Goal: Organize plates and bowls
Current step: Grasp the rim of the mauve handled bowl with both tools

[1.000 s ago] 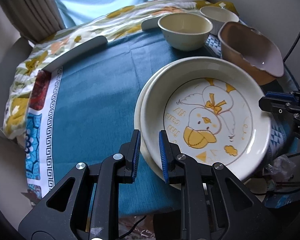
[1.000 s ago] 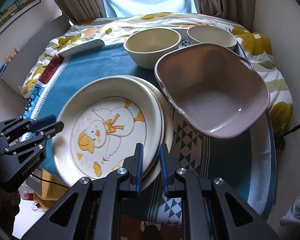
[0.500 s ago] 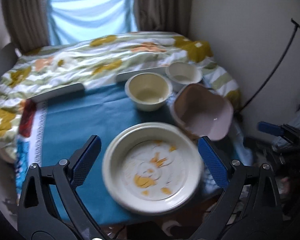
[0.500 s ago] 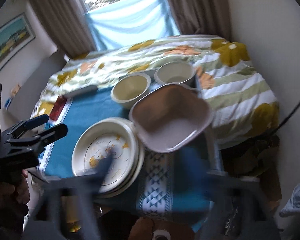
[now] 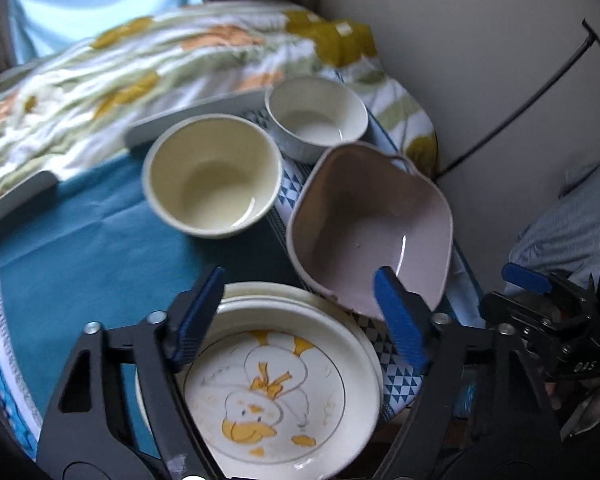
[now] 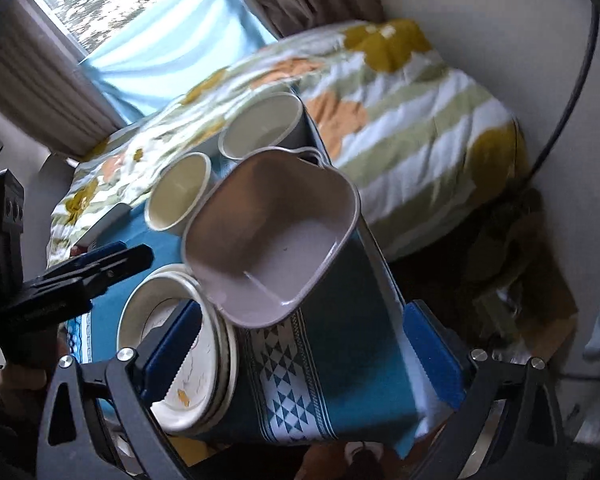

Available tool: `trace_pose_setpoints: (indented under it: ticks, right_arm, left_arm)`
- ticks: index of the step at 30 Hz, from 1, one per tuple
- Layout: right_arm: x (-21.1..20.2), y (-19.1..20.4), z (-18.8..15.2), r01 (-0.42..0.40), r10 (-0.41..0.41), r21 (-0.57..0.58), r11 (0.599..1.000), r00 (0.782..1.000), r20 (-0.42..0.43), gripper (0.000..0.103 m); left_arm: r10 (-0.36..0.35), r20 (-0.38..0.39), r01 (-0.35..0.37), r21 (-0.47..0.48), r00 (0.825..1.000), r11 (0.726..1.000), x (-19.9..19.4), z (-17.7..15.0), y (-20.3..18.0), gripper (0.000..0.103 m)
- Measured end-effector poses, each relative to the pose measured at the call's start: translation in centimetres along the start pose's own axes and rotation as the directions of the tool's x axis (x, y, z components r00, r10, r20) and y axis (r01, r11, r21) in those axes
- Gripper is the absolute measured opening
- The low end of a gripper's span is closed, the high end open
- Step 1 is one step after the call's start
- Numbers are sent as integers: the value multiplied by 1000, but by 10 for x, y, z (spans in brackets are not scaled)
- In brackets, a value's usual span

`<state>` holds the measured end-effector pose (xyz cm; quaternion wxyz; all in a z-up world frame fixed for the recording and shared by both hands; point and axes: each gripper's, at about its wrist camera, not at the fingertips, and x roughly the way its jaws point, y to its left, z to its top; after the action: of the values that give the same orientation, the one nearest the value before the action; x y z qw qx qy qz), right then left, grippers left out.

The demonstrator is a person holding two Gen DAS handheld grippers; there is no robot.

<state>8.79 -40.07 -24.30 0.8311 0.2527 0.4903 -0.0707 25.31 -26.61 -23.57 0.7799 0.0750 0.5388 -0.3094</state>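
item: duck plate (image 5: 284,392), topping a plate stack at the surface's (image 5: 80,272) 6 o'clock edge; rigid, glazed, slippery, probably breakable, so rim is offering best hold. left gripper (image 5: 300,320) hovering, jaws just narrowing, clasping nothing; right gripper (image 6: 304,344) gaping, empty.

left tongs (image 5: 300,320): black arms, blue pads, silver screws | right tongs (image 6: 300,344): alike
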Motion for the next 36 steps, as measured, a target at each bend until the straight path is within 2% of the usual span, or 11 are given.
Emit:
trace_pose_setpoints:
  ticks: [1,4,6,10,18,20,21,23,26,29,36]
  right_arm:
    - [5,-2,1,0,0,12,1000,1000,-8,84]
    - [25,-3,9,9,-8,32,999,999,-39,69]
    - [37,-3,15,16,-14,43,999,998,-53,64]
    - [58,-7,23,33,-28,70,997,997,-74,56]
    - [74,-13,25,37,-27,106,994,995,-98,55]
    - [75,-14,27,37,-26,108,994,995,-100,52]
    - [76,-14,27,35,-24,107,994,995,-101,47]
    - [77,-16,29,33,-22,103,994,994,-106,38]
    - [78,-16,27,61,-51,88,994,992,-113,21]
    - [77,-19,27,62,-52,89,994,992,-113,19]
    - [59,-16,31,64,-58,48,997,993,-101,17]
  left_arm:
    - [-7,-17,7,10,1000,1000,7,2,0,67]
    - [-24,-67,26,37,997,999,32,9,0,60]
    - [-38,-93,42,45,995,998,47,12,1,52]
    - [-45,-122,52,54,991,997,69,19,2,49]
    - [-49,-128,58,68,991,996,86,30,-3,48]
    - [-44,-131,54,75,990,996,89,33,-6,36]
    - [-39,-134,50,79,990,996,91,35,-7,29]
    - [-19,-138,32,93,990,995,95,37,-10,26]
    - [35,-137,-21,104,990,994,98,39,-10,12]
    - [24,-147,-9,96,989,995,96,40,-8,10]
    - [46,-83,-36,114,995,993,66,40,-23,10]
